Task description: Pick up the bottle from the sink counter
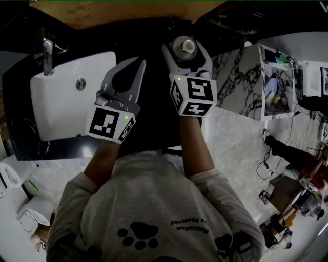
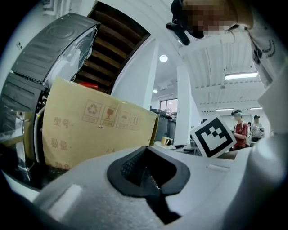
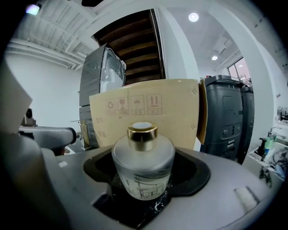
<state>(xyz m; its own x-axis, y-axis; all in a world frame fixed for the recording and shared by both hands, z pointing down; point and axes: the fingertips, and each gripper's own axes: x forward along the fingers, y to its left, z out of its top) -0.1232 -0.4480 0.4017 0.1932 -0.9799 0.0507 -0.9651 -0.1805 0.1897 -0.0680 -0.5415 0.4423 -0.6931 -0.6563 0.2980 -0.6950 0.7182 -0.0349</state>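
Observation:
The bottle (image 1: pixel 184 46) is a squat frosted-glass jar with a gold cap. It stands upright on the black counter (image 1: pixel 154 128), right of the sink (image 1: pixel 61 97). My right gripper (image 1: pixel 185 44) reaches around it, one jaw on each side. In the right gripper view the bottle (image 3: pixel 143 168) sits in the hollow between the pads of the right gripper (image 3: pixel 144 150), with a dark gap on both sides. That gripper is open. My left gripper (image 1: pixel 138 64) hovers over the counter between sink and bottle. In its own view the left gripper (image 2: pixel 146 149) is shut and holds nothing.
A chrome faucet (image 1: pixel 47 56) rises at the white basin's far left. A cardboard sheet (image 1: pixel 128 13) stands behind the counter and fills the background (image 3: pixel 148 108). A marble-patterned block (image 1: pixel 241 82) borders the counter on the right. A toilet (image 1: pixel 36 212) sits at lower left.

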